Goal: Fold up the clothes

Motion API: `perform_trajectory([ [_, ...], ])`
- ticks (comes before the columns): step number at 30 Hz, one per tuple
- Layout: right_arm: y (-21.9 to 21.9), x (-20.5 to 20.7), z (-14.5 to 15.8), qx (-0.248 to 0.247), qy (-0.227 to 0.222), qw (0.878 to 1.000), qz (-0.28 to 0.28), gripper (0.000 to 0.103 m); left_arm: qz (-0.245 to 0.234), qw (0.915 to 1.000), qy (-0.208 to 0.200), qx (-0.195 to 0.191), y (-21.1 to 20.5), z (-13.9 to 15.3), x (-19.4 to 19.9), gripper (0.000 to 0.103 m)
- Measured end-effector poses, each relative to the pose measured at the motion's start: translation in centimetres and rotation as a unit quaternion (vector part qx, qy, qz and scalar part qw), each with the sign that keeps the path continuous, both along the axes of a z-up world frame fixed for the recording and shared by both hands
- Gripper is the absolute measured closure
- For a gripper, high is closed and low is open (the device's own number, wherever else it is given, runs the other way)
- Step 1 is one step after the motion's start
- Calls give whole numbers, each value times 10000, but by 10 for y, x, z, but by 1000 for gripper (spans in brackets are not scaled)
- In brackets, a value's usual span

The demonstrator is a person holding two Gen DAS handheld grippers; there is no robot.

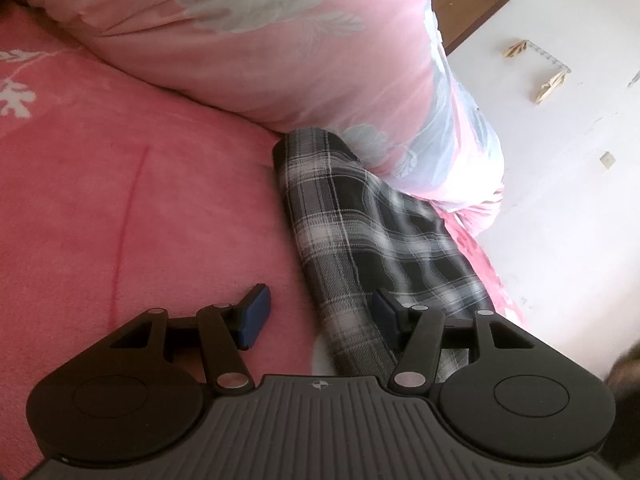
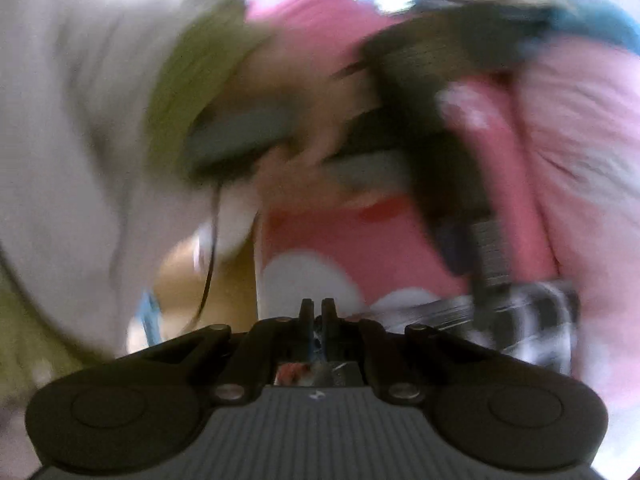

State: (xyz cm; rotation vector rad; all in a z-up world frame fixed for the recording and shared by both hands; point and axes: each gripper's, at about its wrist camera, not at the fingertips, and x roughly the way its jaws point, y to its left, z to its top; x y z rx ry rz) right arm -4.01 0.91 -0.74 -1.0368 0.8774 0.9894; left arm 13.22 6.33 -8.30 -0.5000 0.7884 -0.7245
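A black-and-white plaid garment point(image 1: 372, 240) lies in a long strip on the pink bed cover point(image 1: 120, 208), its far end against a pink floral quilt. My left gripper point(image 1: 320, 316) hangs open over the strip's near part. One blue pad point(image 1: 386, 312) is above the plaid and the other point(image 1: 256, 312) is above bare cover. Neither pad presses on anything. The right wrist view is heavily blurred. In it my right gripper point(image 2: 317, 312) is shut, fingers together. A plaid streak point(image 2: 540, 312) runs toward its tips, and I cannot tell whether cloth is pinched.
A bulky pink floral quilt point(image 1: 260, 40) is heaped at the back of the bed. The bed's right edge drops to a white floor point(image 1: 560, 200). A person's blurred white and green clothing point(image 2: 80, 120) fills the left of the right wrist view.
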Motion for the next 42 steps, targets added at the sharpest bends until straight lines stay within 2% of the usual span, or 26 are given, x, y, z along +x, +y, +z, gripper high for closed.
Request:
perform_trajectory([
  [2, 0, -17, -5, 156, 358, 9992, 115, 102, 21, 10000, -2, 40, -2, 1, -1, 47],
  [4, -4, -28, -3, 411, 364, 9985, -49, 101, 52, 9999, -1, 90, -4, 3, -3, 47],
  [7, -25, -33, 5, 947, 319, 9927, -673, 100, 100, 9997, 14, 206, -8, 9, -5, 47],
  [10, -64, -34, 17, 1447, 301, 9760, -1597, 98, 278, 9990, -108, 343, -10, 22, -13, 47],
  [13, -110, -28, 34, 1871, 6, 9501, -2496, 92, 457, 9965, -500, 480, -11, 40, -31, 46],
  [16, -157, -19, 45, 2343, -485, 9138, -3282, 88, 358, 9962, -603, 507, -22, 52, -50, 46],
  [20, -206, -14, 41, 2622, -1095, 8678, -4076, 88, 113, 9898, -811, 1163, -55, 54, -76, 44],
  [22, -223, -13, 26, 2740, -1060, 8482, -4406, 88, -16, 9829, -880, 1616, -69, 47, -88, 42],
  [24, -232, -16, 1, 2724, -850, 8353, -4699, 88, -93, 9778, -845, 1914, -72, 34, -95, 42],
  [26, -241, -12, -20, 2796, -624, 8239, -4890, 88, -70, 9775, -808, 1946, -72, 32, -97, 39],
  [29, -254, -19, -15, 3160, -495, 7983, -5103, 88, -72, 9782, -691, 1956, -72, 34, -94, 37],
  [31, -273, -28, -1, 3489, -548, 7702, -5311, 87, -83, 9780, -634, 1986, -72, 35, -93, 36],
  [33, -302, -30, 5, 3980, -440, 7264, -5586, 82, -66, 9773, -611, 2027, -73, 34, -94, 36],
  [34, -316, -27, 5, 4229, -317, 7019, -5723, 77, -55, 9770, -611, 2044, -73, 34, -95, 36],
  [35, -329, -23, 1, 4444, -109, 6796, -5836, 72, -39, 9766, -606, 2063, -73, 34, -96, 35],
  [38, -358, -10, -22, 4955, 627, 6205, -6046, 68, 11, 9758, -564, 2112, -75, 34, -96, 35],
  [42, -363, 6, -53, 5326, 1455, 5843, -5948, 67, 18, 9740, -499, 2211, -80, 35, -94, 35],
])
